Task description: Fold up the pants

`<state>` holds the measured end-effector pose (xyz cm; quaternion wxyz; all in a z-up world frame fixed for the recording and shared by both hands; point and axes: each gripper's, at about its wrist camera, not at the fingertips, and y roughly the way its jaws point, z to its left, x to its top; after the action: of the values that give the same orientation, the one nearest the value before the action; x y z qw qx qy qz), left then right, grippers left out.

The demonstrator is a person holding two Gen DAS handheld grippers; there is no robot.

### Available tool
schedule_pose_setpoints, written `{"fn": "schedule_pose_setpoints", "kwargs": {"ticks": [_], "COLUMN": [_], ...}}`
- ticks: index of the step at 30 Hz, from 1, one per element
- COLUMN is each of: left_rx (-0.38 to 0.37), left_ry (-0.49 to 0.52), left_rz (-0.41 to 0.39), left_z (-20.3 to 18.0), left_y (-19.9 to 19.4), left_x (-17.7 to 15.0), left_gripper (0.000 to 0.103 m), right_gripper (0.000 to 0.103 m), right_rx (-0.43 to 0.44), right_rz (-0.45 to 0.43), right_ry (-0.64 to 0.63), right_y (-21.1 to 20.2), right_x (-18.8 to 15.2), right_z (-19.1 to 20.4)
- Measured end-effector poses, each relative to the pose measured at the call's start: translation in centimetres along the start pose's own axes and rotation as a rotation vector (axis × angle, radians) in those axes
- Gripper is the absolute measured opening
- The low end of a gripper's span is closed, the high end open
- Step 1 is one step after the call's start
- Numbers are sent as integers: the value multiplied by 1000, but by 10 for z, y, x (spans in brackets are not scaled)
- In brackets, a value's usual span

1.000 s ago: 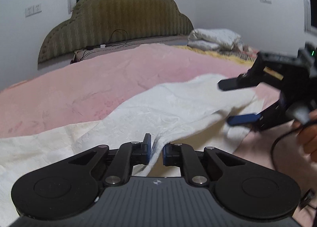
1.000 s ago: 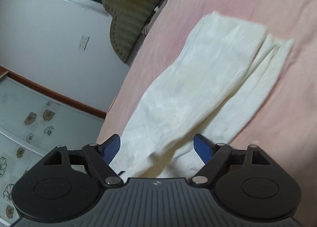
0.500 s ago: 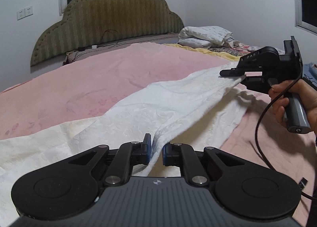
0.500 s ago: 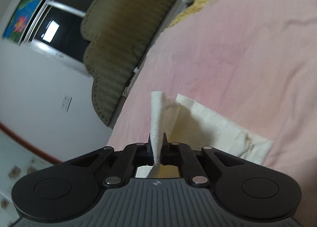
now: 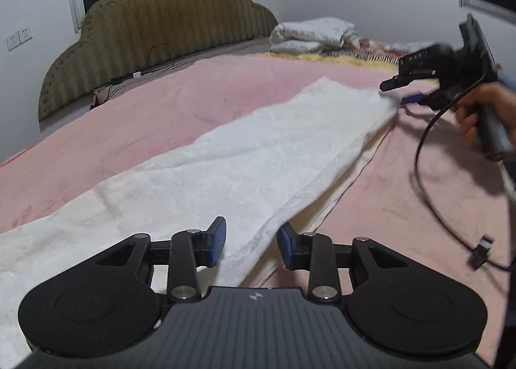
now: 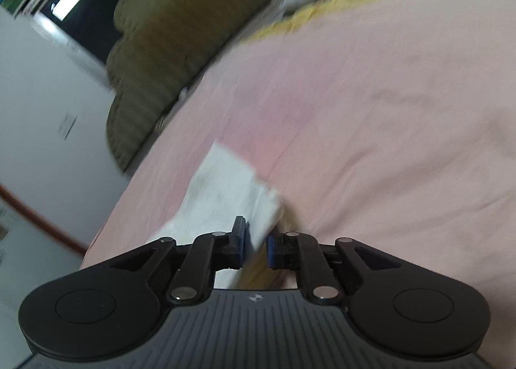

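Cream-white pants [image 5: 258, 149] lie stretched long and flat across the pink bed. My left gripper [image 5: 251, 233] sits at their near end, jaws opening; the pants' folded edge runs between the blue pads [image 5: 217, 236] without being pressed. My right gripper [image 5: 395, 93], held by a hand [image 5: 477, 111], is at the far end of the pants. In the blurred right wrist view my right gripper [image 6: 256, 233] has its jaws opening a little, with the pants' hem [image 6: 222, 188] loose in the gap.
The pink bedspread [image 5: 161, 117] covers the bed around the pants. An olive padded headboard [image 5: 154, 24] stands at the back left, and folded white bedding [image 5: 312, 33] lies at the back right. A black cable [image 5: 429, 182] trails over the bed on the right.
The left jaws, shut on the pants' edge before, have parted. The right gripper closed on the far end, carried it away to the right until the pants lay straight, and has now parted its jaws.
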<state>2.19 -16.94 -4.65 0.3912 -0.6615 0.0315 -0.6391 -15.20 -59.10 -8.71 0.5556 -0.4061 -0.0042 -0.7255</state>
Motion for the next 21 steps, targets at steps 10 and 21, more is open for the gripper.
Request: {"fn": "schedule_pose_setpoints", "kwargs": {"ticks": [10, 21], "left_rx": [56, 244], "left_ry": [-196, -184], "left_rz": [-57, 31], "left_z": [28, 39], "left_y": [-4, 27], "left_x": [17, -7], "left_gripper": [70, 82], "right_gripper": [68, 75], "right_rx": [221, 179], "right_rz": [187, 121], "right_ry": [-260, 44], "right_y": [49, -3], "right_x": [-24, -17], "right_z": [74, 21]}}
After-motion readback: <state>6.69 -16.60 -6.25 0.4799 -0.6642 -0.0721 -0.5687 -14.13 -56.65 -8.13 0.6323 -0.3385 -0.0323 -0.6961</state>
